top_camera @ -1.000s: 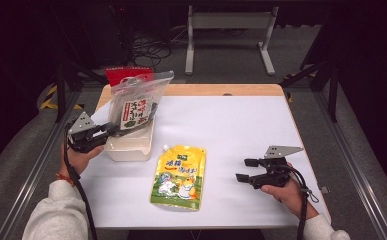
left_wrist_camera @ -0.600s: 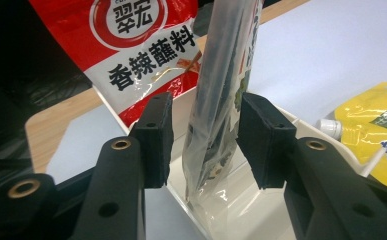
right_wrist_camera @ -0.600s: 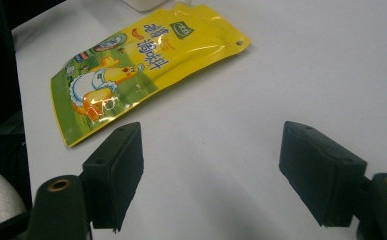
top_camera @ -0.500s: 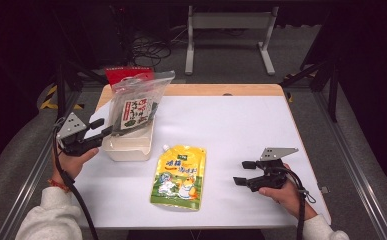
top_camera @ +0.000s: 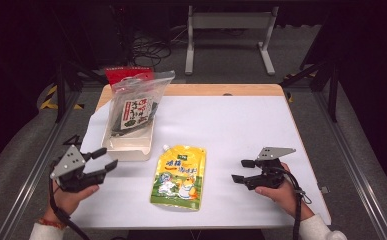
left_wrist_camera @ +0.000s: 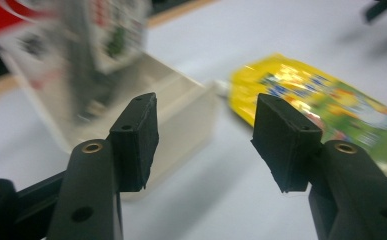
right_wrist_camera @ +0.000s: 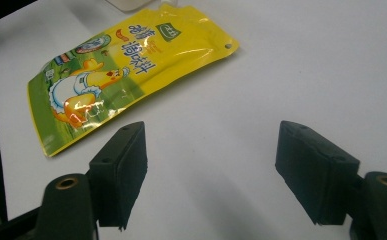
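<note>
Yellow pouch (top_camera: pixel 178 176) lies flat between the empty, wide-open left gripper (top_camera: pixel 104 160) and right gripper (top_camera: pixel 242 171)

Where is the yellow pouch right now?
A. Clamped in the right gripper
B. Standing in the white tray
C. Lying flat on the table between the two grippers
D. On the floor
C: the yellow pouch lies flat on the white table, with the left gripper and right gripper open on either side.
</note>
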A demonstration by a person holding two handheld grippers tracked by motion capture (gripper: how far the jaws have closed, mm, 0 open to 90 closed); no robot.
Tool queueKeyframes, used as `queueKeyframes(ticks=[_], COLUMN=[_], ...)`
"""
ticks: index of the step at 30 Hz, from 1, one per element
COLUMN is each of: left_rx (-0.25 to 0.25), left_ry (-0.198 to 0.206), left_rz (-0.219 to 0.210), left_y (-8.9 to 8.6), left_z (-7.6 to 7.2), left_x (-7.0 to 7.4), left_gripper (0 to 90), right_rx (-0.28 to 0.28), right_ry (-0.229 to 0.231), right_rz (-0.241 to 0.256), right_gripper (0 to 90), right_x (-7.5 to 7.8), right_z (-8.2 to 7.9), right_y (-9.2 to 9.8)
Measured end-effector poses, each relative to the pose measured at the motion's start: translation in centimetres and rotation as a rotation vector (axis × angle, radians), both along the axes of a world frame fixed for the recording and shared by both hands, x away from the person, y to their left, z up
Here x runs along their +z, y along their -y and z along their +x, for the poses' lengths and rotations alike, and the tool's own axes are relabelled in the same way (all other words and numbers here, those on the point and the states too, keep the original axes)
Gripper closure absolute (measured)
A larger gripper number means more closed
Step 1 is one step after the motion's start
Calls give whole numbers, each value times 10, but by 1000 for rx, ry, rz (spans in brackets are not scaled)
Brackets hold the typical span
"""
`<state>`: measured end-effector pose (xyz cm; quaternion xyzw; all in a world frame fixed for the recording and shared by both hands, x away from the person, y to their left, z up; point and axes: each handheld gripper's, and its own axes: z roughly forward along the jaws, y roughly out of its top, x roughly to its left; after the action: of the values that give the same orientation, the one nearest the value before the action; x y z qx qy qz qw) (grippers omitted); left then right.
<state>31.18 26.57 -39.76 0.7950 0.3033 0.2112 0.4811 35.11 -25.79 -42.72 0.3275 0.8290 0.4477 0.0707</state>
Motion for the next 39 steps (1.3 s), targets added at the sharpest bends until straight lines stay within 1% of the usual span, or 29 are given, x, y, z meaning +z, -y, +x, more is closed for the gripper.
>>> queueKeyframes(ticks=[1,2,3,4,5,6,7,9,11,12,13,16,18,19,21,23,24,25,26,27,28,29,30,31,32,34,35,38,39], left_rx=[0,-22,-32,-42,-52,-68,-69,-91,-97,-99,-105,-120,-116,-121,-130,-150,-154,-165,-165,-167,-164,-167,-169,-168,-168,-173,-171,-162,-156], left_ry=[0,-35,-54,-94,-120,-162,-182,-226,-269,-290,-301,-367,-382,-398,-391,-405,-406,-407,-407,-411,-409,-410,-416,-422,-422,-433,-435,-446,-449], left_rz=[0,-7,4,12,3,14,31,12,-14,-16,-17,-48,-46,-58,-39,-43,-31,-11,-11,-14,-6,-7,-10,-11,-11,-6,-9,-30,-38], left_y=[0,5,8,13,16,21,25,31,37,40,41,47,51,53,57,62,66,70,70,73,74,75,76,77,77,79,80,81,81], left_z=[0,-5,-7,-9,-9,-7,-6,-2,2,4,6,10,11,11,12,14,14,16,16,16,17,17,18,19,19,22,23,25,27], left_x=[0,-8,-13,-21,-27,-36,-41,-48,-54,-57,-58,-64,-65,-66,-66,-67,-68,-69,-69,-69,-69,-69,-69,-69,-69,-71,-71,-71,-71], left_gripper=[418,405,405,385,365,362,335,299,278,266,250,220,202,197,193,192,188,186,183,183,180,180,175,171,170,168,164,163,167], right_rx=[0,-1,-1,1,6,4,13,21,23,30,32,47,61,80,120,150,169,168,168,159,129,129,110,78,78,63,58,51,58], right_ry=[0,3,3,3,8,8,10,14,4,3,-9,-31,-46,-45,-25,-11,-4,-7,-7,-2,1,1,-4,-34,-34,-73,-100,-115,-127], right_rz=[0,-4,-4,-6,-4,0,2,4,2,2,4,-7,-14,-19,-36,-31,-36,-46,-46,-63,-81,-81,-87,-77,-77,-59,-63,-42,-24], right_gripper=[287,294,294,297,304,316,372,394,414,414,415,422,428,455,495,606,621,613,613,592,520,520,484,420,420,356,330,288,286], right_x=[0,-1,-1,-1,-1,-1,-1,-1,-2,-3,-5,-11,-16,-18,-18,-16,-16,-16,-16,-17,-18,-18,-18,-21,-21,-25,-28,-30,-31], right_z=[0,2,2,3,5,7,10,13,17,20,22,27,29,28,22,16,12,11,11,10,10,10,10,13,13,15,16,16,16], right_y=[0,-7,-7,-9,-14,-17,-23,-34,-43,-48,-55,-70,-81,-87,-96,-101,-105,-107,-107,-108,-106,-106,-105,-100,-100,-97,-97,-98,-98])
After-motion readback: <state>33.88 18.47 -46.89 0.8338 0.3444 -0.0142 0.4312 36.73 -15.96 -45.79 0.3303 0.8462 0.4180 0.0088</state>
